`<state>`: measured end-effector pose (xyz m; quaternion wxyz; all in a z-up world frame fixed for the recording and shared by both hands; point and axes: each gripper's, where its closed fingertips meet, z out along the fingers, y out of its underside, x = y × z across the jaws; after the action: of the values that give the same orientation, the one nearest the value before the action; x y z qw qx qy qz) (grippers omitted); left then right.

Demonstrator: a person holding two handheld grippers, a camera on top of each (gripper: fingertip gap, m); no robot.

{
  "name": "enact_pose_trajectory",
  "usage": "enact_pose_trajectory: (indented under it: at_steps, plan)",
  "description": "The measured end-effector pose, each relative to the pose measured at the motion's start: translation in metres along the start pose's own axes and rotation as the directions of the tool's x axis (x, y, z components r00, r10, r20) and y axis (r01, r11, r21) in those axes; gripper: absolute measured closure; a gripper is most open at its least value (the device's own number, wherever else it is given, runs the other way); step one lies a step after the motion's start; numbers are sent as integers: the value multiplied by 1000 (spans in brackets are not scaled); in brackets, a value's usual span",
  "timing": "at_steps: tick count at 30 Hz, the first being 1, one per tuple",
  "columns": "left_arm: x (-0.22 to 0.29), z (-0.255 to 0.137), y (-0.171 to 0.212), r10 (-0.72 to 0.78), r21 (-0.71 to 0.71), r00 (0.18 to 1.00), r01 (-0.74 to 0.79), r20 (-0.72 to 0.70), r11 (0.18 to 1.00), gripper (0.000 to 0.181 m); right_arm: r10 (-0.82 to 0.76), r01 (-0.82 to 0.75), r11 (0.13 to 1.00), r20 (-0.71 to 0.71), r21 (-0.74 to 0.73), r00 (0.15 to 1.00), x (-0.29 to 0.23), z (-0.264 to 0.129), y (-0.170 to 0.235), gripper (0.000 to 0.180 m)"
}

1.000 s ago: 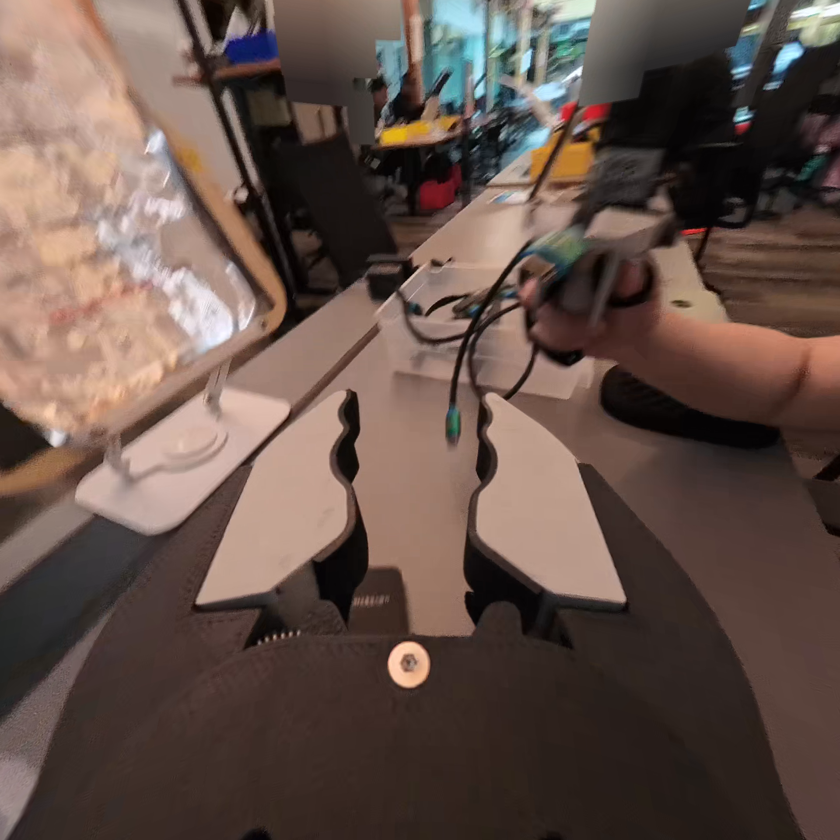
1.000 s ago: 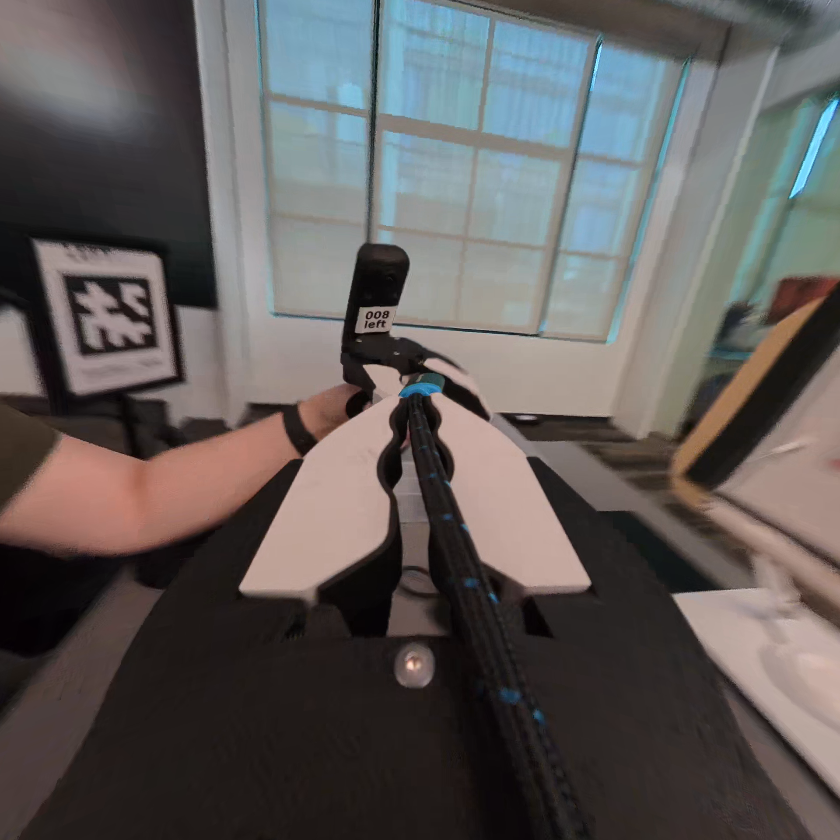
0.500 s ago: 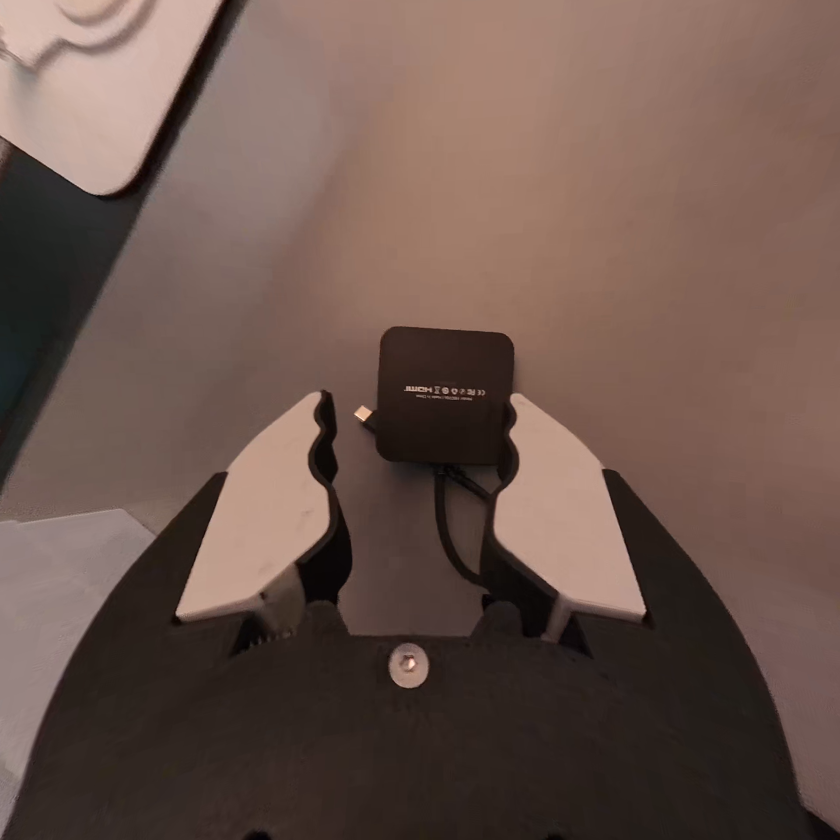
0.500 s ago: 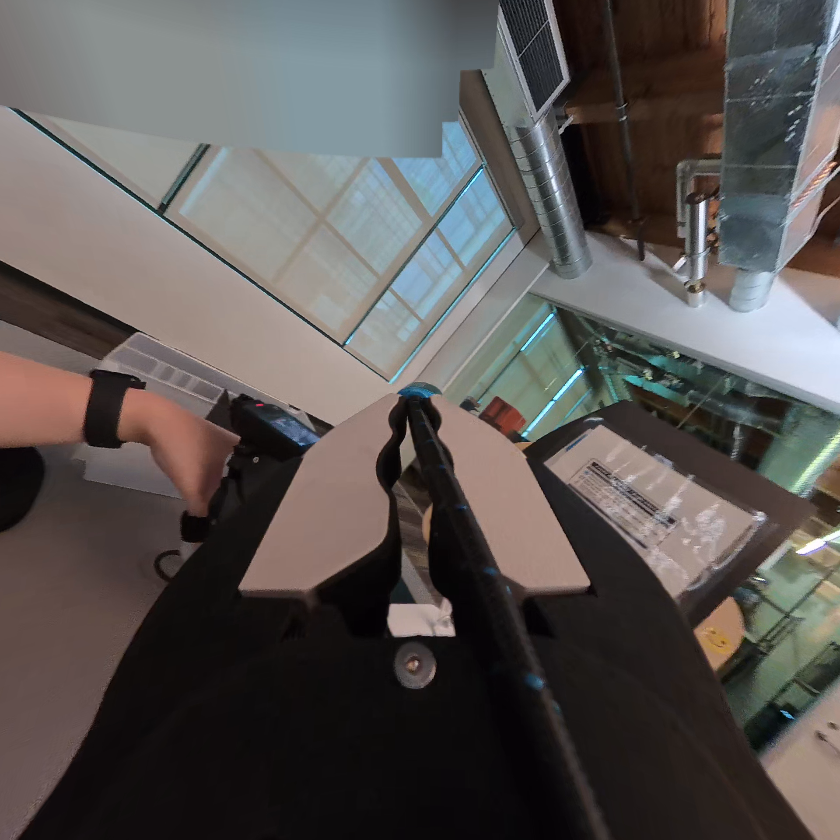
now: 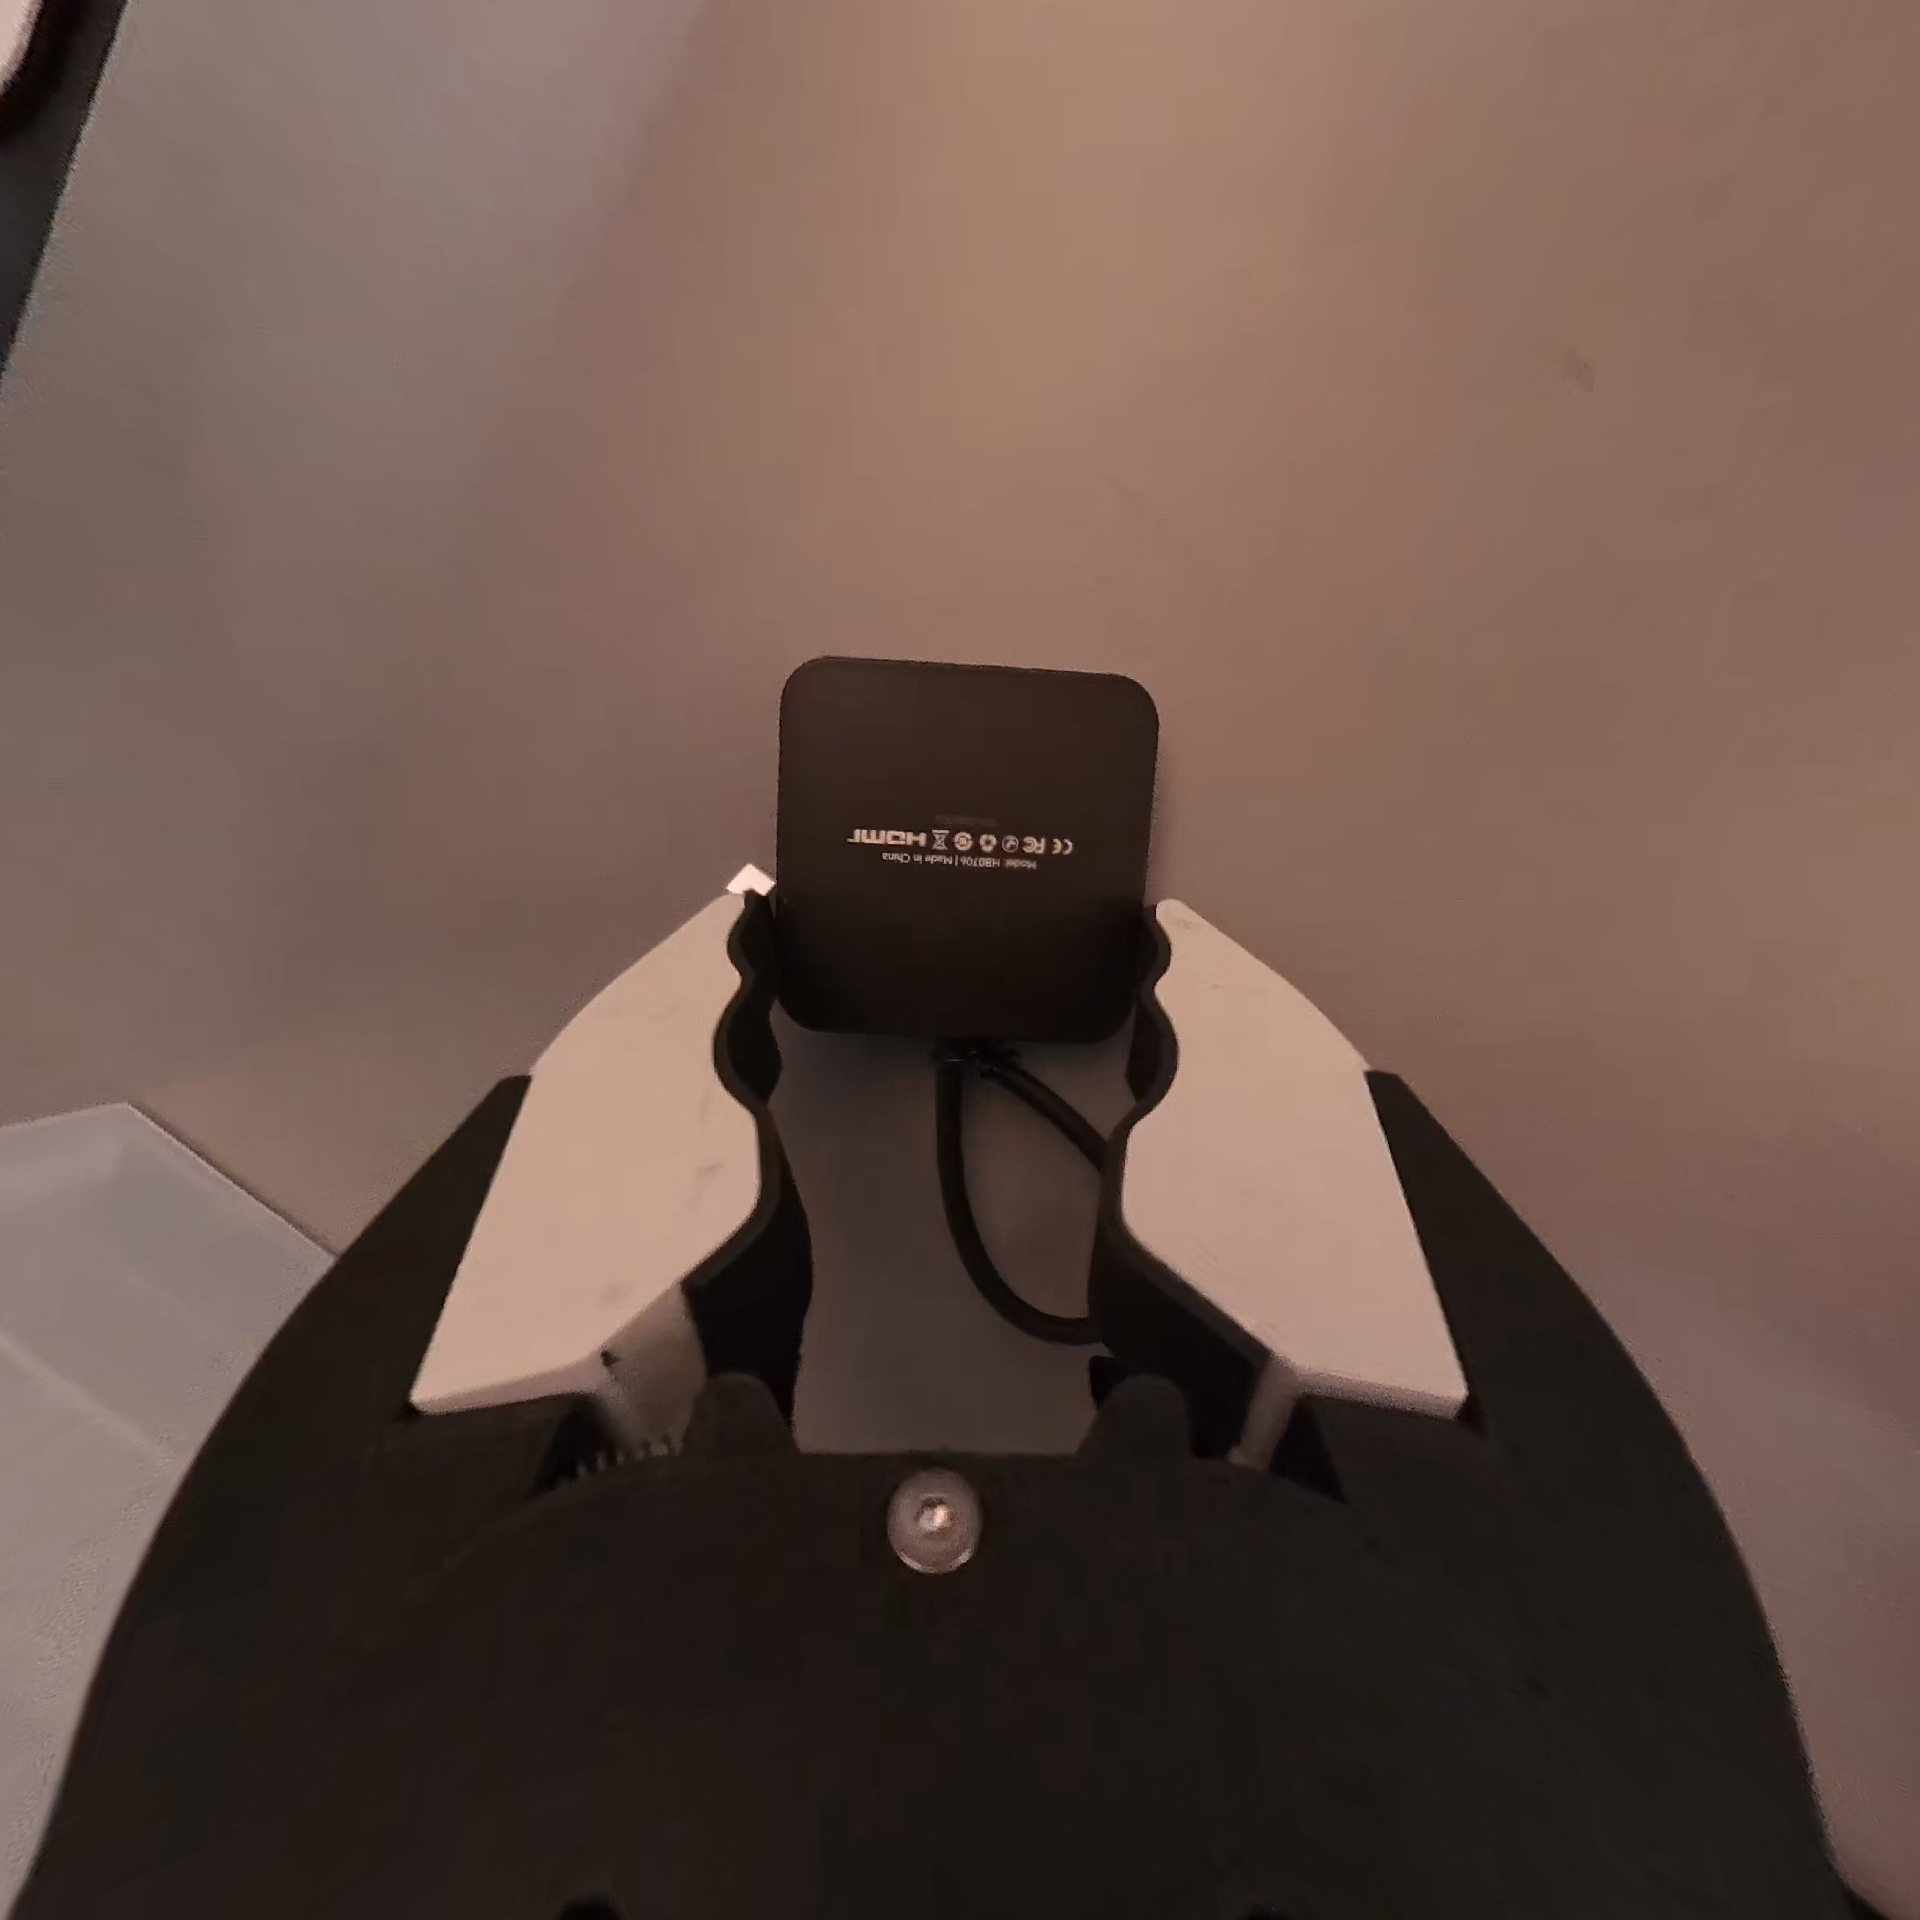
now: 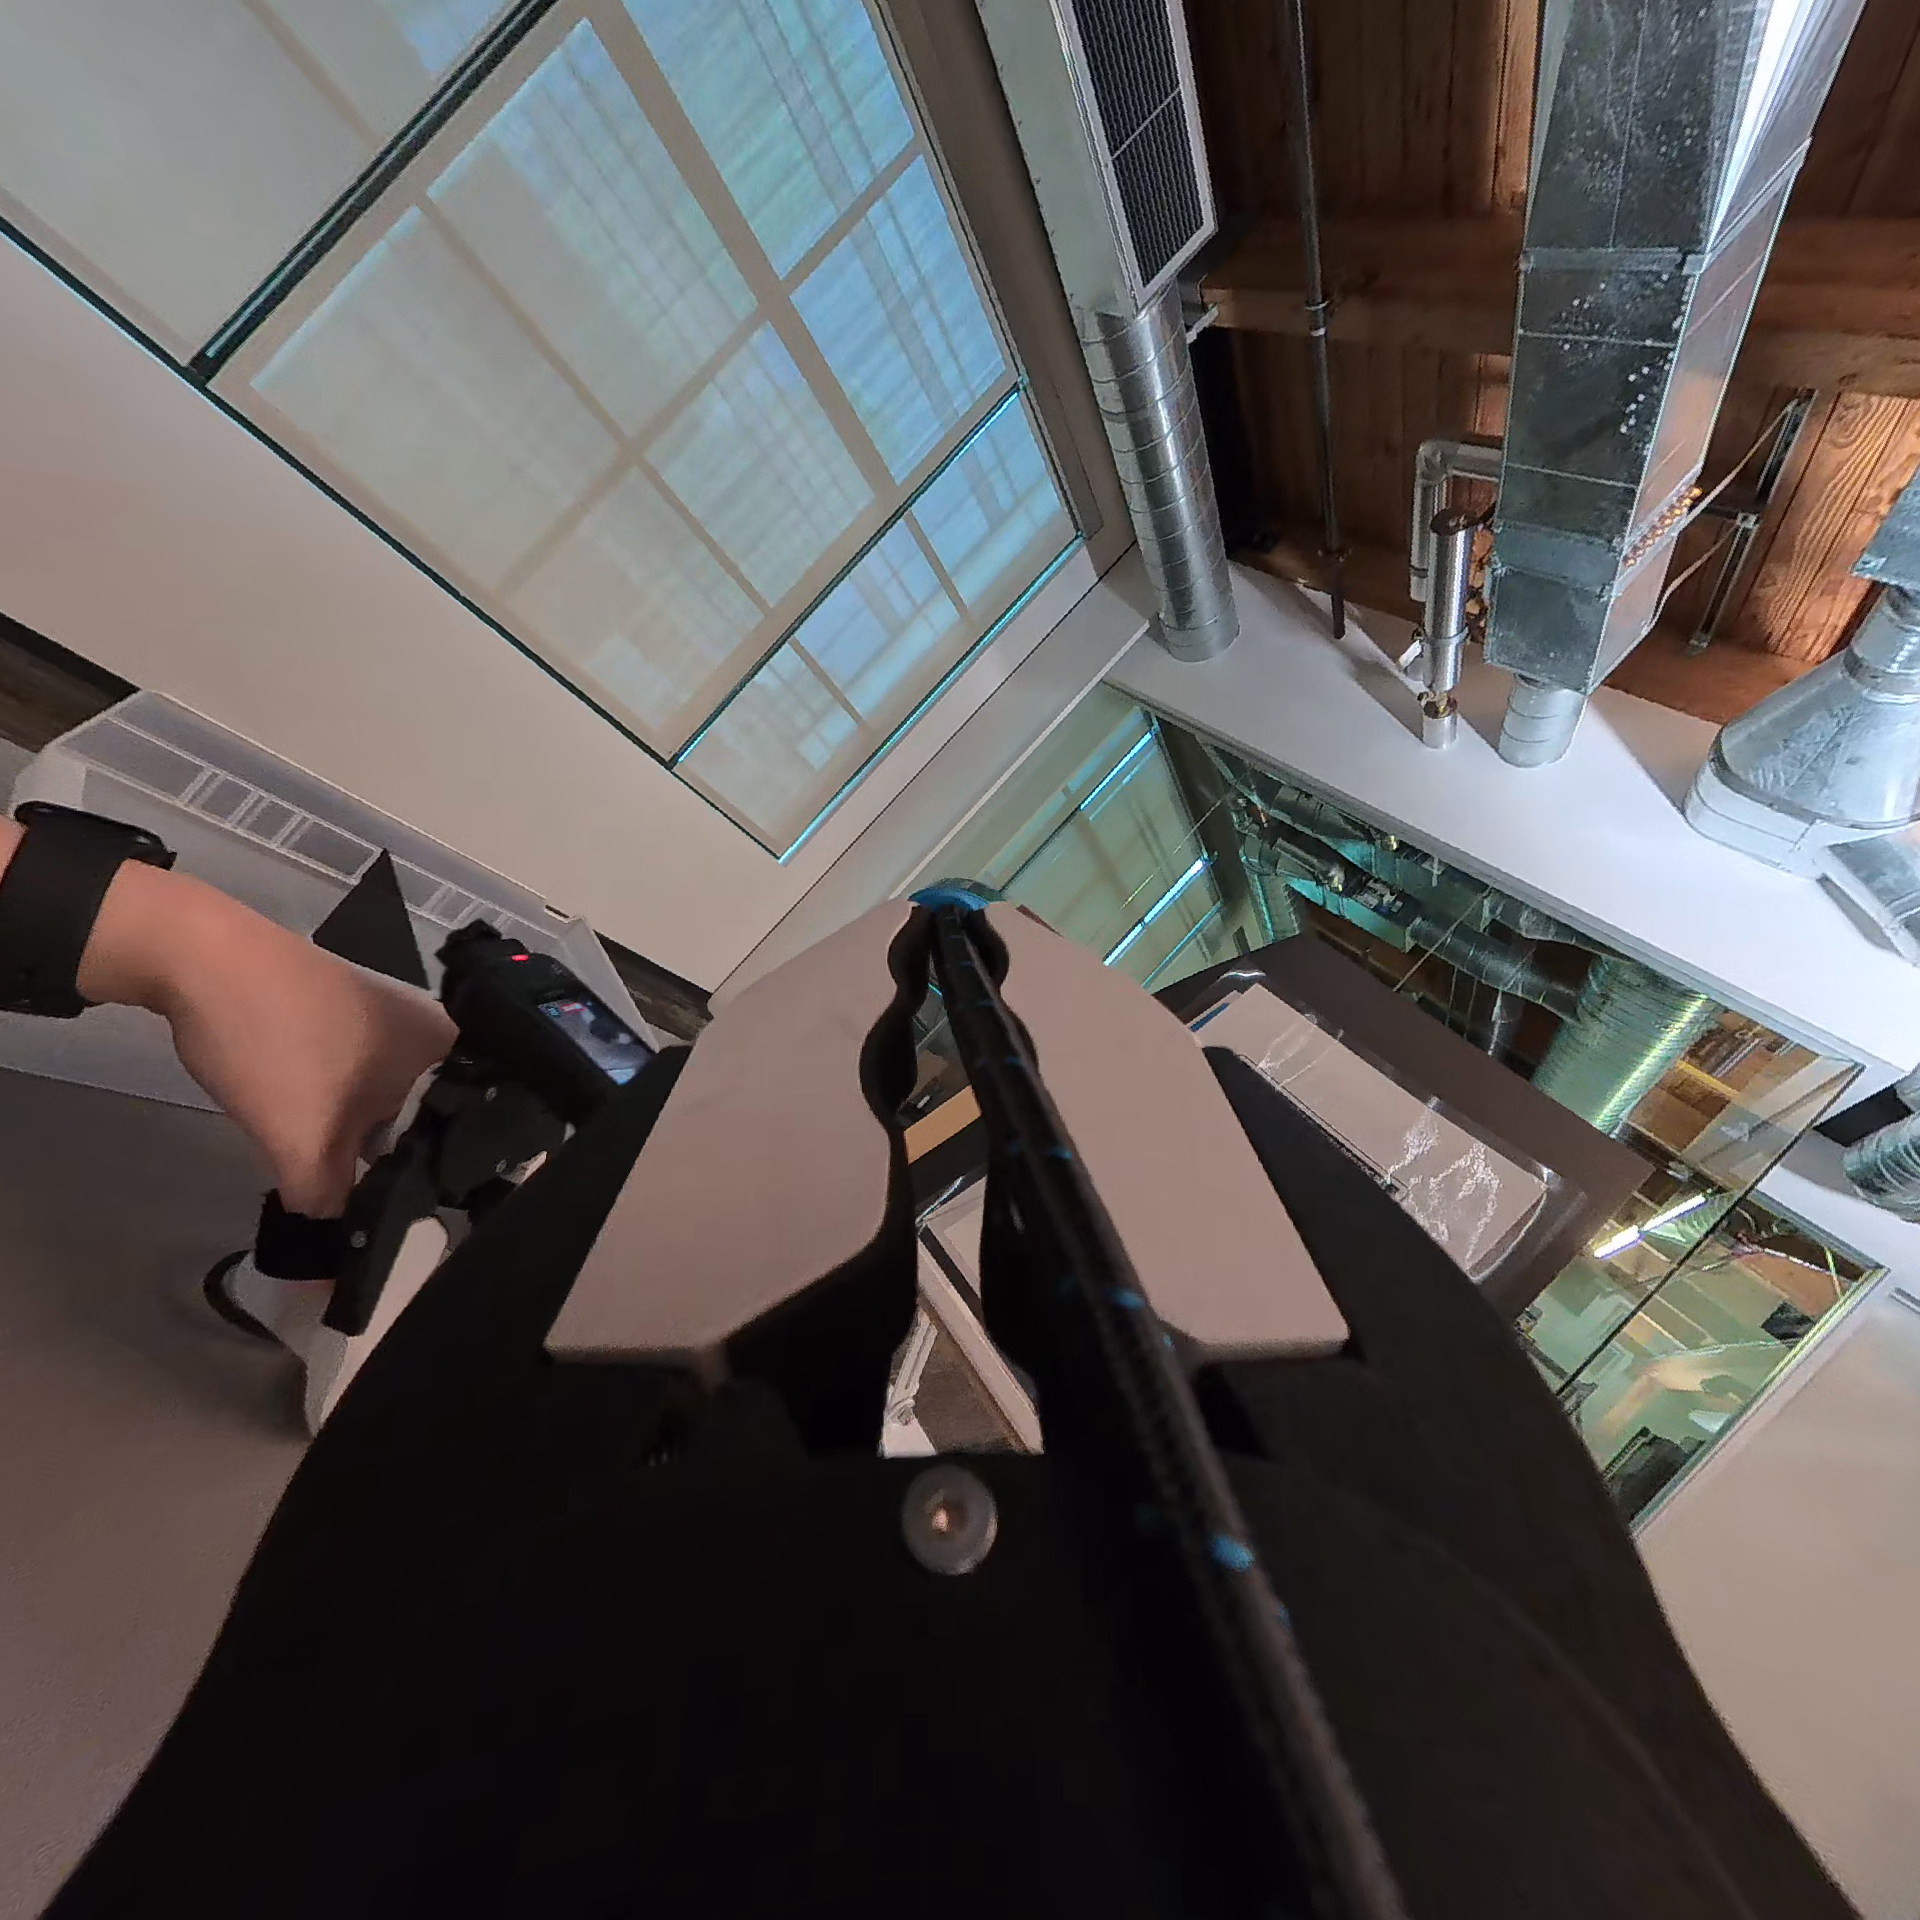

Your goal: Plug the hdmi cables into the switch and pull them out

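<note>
The black square HDMI switch (image 5: 966, 842) lies flat on the grey table (image 5: 1403, 468). My left gripper (image 5: 956, 914) straddles its near half, and both fingers (image 5: 644, 1122) touch its sides. A short black lead (image 5: 977, 1205) loops from the switch's near edge back between the fingers. A small silver plug tip (image 5: 750, 881) shows at its left edge. My right gripper (image 6: 951, 920) is tilted up toward the ceiling, shut on a black braided HDMI cable (image 6: 1049, 1164) with blue flecks. The cable's blue plug collar (image 6: 951, 894) sticks out at the fingertips. The plug end is hidden.
A translucent plastic bin (image 5: 114, 1299) sits at the lower left of the left wrist view and also shows in the right wrist view (image 6: 260, 800). There a hand (image 6: 260, 1039) holds the left gripper (image 6: 468, 1122) low over the table. A framed board (image 6: 1403, 1132) stands behind.
My left gripper swung down from the room to the table, moved forward around the switch and closed on its sides. My right gripper tilted up toward the ceiling, still holding the cable.
</note>
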<state>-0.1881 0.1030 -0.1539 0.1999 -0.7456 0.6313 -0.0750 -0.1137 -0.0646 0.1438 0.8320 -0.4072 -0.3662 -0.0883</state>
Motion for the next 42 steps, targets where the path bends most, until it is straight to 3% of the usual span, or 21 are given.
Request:
enact_pose_trajectory:
  at_steps: [3,6,9,12,16,21,27,42]
  plan:
    - [-3,-3,-10,-125,48,991,127,-50,991,115,-17,17,1000,2,-11,1000,-1,0,2,173]
    - [-2,-12,-26,-262,134,944,292,-200,947,115,-53,54,998,20,-45,998,-10,4,10,172]
    - [8,-32,-44,-354,198,819,479,-452,855,115,-74,81,991,68,-105,995,-26,11,24,173]
    - [14,-56,-62,-344,226,652,627,-676,745,115,-43,71,977,140,-202,989,-47,19,49,173]
    - [12,-82,-78,-264,266,535,717,-803,644,116,45,36,935,220,-353,974,-70,23,86,172]
    - [9,-99,-93,-149,430,615,684,-774,590,116,93,23,896,239,-444,967,-80,21,113,172]
    - [17,-109,-106,-70,563,718,598,-692,571,115,64,41,898,222,-438,973,-75,20,117,172]
    - [27,-108,-107,-39,573,744,546,-667,611,115,4,105,896,244,-432,970,-76,20,116,172]
